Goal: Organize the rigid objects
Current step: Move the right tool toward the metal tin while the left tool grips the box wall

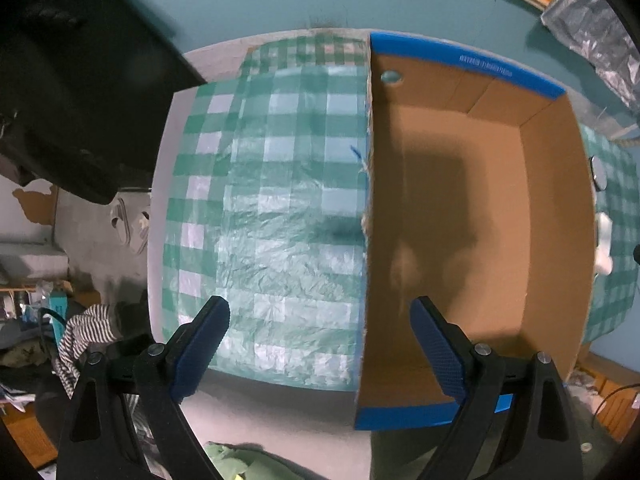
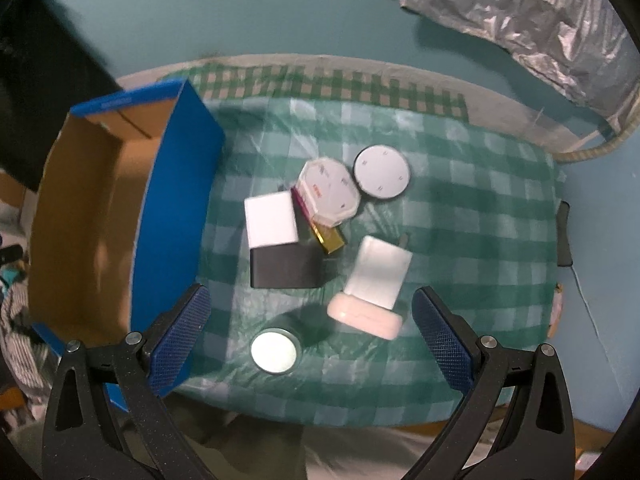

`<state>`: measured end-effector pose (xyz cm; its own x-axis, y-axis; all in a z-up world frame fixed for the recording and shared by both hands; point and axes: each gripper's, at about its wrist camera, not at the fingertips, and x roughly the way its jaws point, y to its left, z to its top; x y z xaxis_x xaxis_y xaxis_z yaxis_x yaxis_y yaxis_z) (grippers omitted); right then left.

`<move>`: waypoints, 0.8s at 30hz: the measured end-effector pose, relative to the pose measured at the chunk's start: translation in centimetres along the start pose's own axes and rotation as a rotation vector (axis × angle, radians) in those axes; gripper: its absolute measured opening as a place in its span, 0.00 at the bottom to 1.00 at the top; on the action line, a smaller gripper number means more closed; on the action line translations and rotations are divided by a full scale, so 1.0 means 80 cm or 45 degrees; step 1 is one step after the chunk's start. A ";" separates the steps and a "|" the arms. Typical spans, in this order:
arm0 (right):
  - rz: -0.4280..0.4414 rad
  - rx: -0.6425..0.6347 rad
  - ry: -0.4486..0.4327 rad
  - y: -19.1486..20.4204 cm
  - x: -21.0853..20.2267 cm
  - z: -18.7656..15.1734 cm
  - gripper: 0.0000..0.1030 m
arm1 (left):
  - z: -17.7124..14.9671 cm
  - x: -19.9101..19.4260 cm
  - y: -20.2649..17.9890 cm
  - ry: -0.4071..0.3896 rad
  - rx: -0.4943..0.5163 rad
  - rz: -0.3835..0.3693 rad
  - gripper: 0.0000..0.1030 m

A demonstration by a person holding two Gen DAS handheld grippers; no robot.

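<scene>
From the left wrist, the left gripper point(image 1: 320, 344) hangs wide apart and empty above the left wall of the box point(image 1: 460, 220), which sits bare inside on the checked cloth point(image 1: 272, 200); from the right wrist, the right gripper point(image 2: 312, 328) gapes wide, empty; right of the box point(image 2: 100, 208) lie a white block point(image 2: 270, 220), black block point(image 2: 286, 266), octagonal tub point(image 2: 330, 192), round disc point(image 2: 382, 178), gold bar point(image 2: 328, 240), white case point(image 2: 378, 272), soap-like pad point(image 2: 364, 316) and tin point(image 2: 275, 350).

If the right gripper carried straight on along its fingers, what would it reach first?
Most likely the white pill-shaped case lying just ahead between the open fingers of the right gripper, with the white flat box leaning right behind it. Depth is hard to judge through the fisheye.
</scene>
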<state>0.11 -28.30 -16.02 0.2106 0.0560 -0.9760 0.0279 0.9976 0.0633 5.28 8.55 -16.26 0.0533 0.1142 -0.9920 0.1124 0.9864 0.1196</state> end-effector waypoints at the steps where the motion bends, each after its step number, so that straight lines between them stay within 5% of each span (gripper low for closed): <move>1: -0.004 -0.009 0.005 0.001 0.005 -0.003 0.98 | -0.001 0.006 -0.001 0.015 0.007 0.003 0.90; 9: -0.015 -0.047 0.069 0.005 0.039 -0.025 0.98 | -0.011 0.039 -0.003 0.073 0.012 -0.027 0.80; 17: -0.040 -0.056 0.116 0.014 0.069 -0.051 0.98 | -0.018 0.057 -0.005 0.111 0.000 -0.081 0.42; 24: -0.028 -0.026 0.181 0.012 0.106 -0.063 0.89 | -0.019 0.057 -0.009 0.097 0.005 -0.138 0.28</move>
<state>-3.03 -26.67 -25.28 0.0694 0.0375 -0.9969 0.0110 0.9992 0.0383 3.95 8.56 -20.92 -0.0351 0.0157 -0.9993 0.1174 0.9930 0.0115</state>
